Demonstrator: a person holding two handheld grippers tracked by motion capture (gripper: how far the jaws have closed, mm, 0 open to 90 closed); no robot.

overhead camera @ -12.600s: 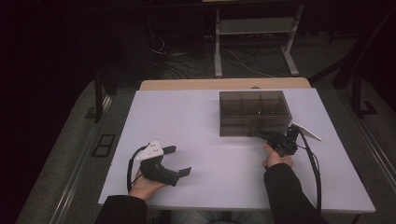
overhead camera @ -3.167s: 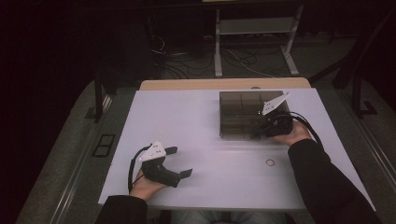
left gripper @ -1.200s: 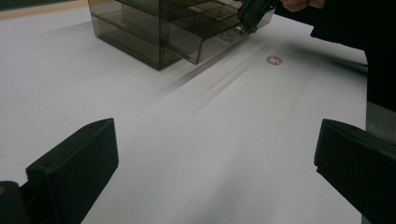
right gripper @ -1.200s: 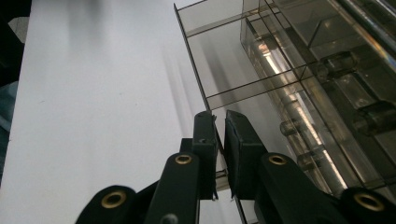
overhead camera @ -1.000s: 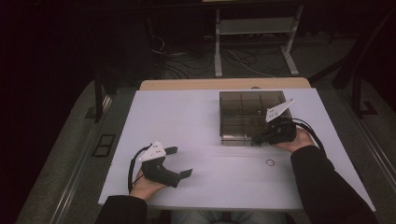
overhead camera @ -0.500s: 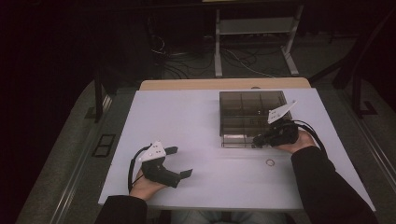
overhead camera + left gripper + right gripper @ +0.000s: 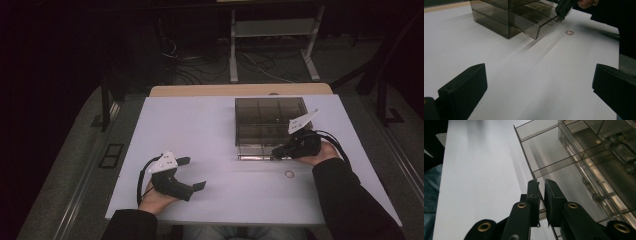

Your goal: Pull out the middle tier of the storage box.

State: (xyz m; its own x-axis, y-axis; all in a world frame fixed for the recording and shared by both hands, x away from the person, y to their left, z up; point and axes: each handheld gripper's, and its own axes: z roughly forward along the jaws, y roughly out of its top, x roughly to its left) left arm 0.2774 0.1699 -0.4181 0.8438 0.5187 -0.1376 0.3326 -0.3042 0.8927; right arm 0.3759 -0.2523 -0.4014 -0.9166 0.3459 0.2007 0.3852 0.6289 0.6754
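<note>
At the box's near edge, the right gripper (image 7: 541, 202) pinches the front wall of a thin, stiff, light, slippery plastic drawer (image 7: 541, 157), while the left gripper (image 7: 192, 173) rests open

Bare table (image 7: 215, 125) lies open between the hands — only the smoky drawer box (image 7: 270, 117), its pulled-out drawer (image 7: 534, 23) and a small ring (image 7: 289, 174) obstruct the right side.

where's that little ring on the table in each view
High view: the ring lies on the table right of centre, near the right hand-held gripper.
Left gripper view: upper right, beside the drawer.
Right gripper view: not seen.
Shared landmark: the smoky drawer box.
</note>
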